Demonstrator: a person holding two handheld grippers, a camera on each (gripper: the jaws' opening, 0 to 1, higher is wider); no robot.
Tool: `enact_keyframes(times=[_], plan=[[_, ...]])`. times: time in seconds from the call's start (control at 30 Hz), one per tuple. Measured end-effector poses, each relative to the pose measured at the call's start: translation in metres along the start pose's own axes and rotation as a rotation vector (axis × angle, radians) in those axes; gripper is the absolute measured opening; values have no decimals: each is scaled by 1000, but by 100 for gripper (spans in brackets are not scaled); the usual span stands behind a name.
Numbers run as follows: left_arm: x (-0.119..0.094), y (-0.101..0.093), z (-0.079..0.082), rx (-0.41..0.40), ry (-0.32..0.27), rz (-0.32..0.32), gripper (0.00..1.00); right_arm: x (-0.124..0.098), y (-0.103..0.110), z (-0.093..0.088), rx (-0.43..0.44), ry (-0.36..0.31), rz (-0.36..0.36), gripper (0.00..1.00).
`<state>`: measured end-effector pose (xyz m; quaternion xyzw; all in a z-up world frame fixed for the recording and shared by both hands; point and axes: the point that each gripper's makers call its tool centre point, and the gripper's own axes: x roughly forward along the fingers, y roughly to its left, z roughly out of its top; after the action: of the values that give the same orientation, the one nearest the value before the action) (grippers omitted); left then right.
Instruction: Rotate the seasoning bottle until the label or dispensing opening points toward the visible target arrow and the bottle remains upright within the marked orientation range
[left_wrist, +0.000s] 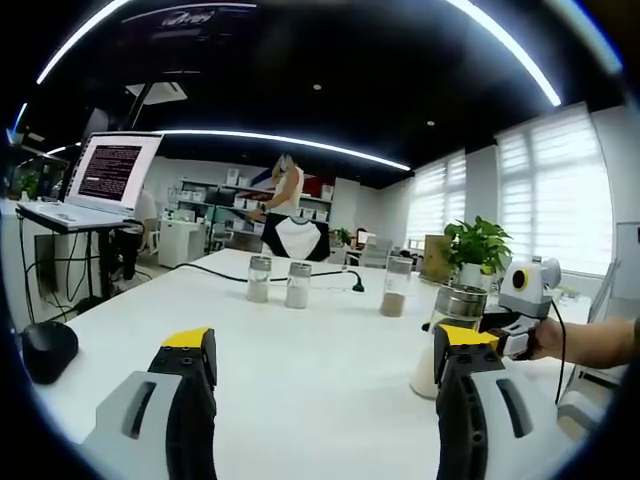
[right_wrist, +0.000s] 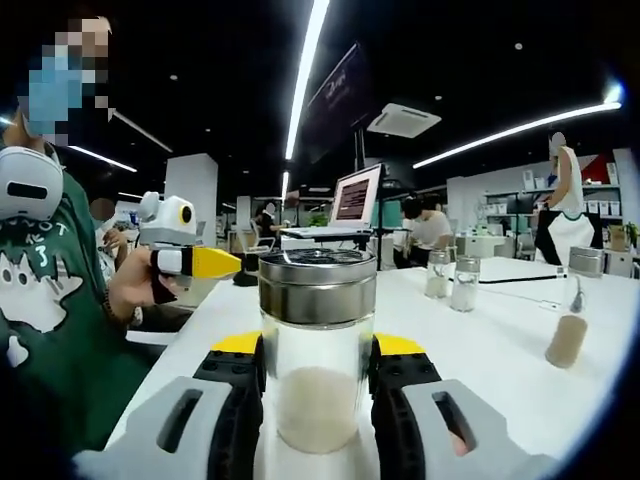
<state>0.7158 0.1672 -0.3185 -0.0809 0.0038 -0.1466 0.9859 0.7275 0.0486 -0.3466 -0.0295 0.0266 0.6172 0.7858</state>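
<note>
Bottle (right_wrist: 317, 350): glass, steel cap, pale granules in the lower part. It is stood upright on the white surface (right_wrist: 500, 350), which suits a turn about its own axis without lifting. No target arrow or marked range can be made out, and no label is seen on the side facing the camera.

Right gripper (right_wrist: 318, 375): closed about the bottle to the width of the glass, with a yellow-tipped jaw pressed against each side just below the cap. The hold is judged to be the grasp for the rotation.

Left gripper (left_wrist: 325, 360): jaws set wide apart, nothing between them, nothing touched. It is held back from the bottle (left_wrist: 447, 340), presumably kept free while the turn is made by the other.

Beyond the bottle, further across the surface: three more jars (left_wrist: 298, 284), standing apart from one another, and a potted plant (left_wrist: 476, 250).
</note>
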Motion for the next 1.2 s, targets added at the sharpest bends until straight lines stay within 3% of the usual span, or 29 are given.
enact_keyframes(times=[1.2], plan=[[-1, -4, -1, -3, 3, -9, 94, 0, -8, -2, 29, 37, -248, 39]])
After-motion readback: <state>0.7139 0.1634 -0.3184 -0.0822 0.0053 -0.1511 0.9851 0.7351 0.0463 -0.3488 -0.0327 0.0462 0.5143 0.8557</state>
